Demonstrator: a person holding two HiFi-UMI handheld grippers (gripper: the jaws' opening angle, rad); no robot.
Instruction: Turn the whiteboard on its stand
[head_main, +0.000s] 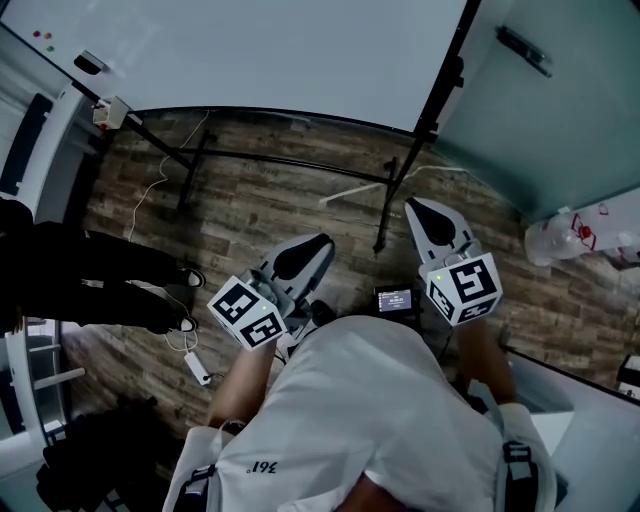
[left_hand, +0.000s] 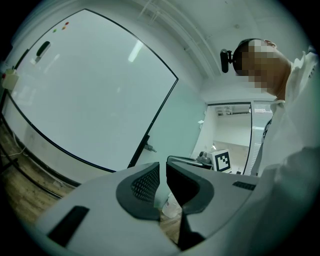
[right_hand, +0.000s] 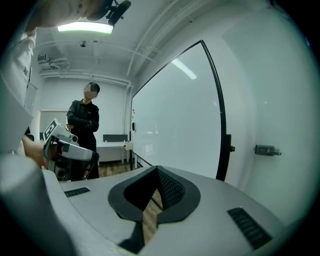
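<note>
left gripper (left_hand: 163, 169): jaws almost together, thin slit between the pads, nothing in it; short of the whiteboard (head_main: 250, 50), no contact
right gripper (right_hand: 157, 172): jaws closed tip to tip, empty; points toward the whiteboard's right edge, clear of it
holder: person in a white shirt (head_main: 370, 420), one gripper per hand, side by side in front of the whiteboard's right half
whiteboard: upright, broad white face toward both grippers, thin black frame
stand (head_main: 290, 162): black tube; crossbar low under the whiteboard, upright post on the whiteboard's right edge
eraser (head_main: 90, 62): stuck on the whiteboard face, far left
magnets (head_main: 42, 37): small coloured dots on the whiteboard, beyond the eraser toward its left corner
white box (head_main: 110, 111): at the whiteboard's lower-left corner
bystander (right_hand: 84, 125): dressed in black, stands off the whiteboard's left end
floor (head_main: 280, 215): wood plank, under the whiteboard
</note>
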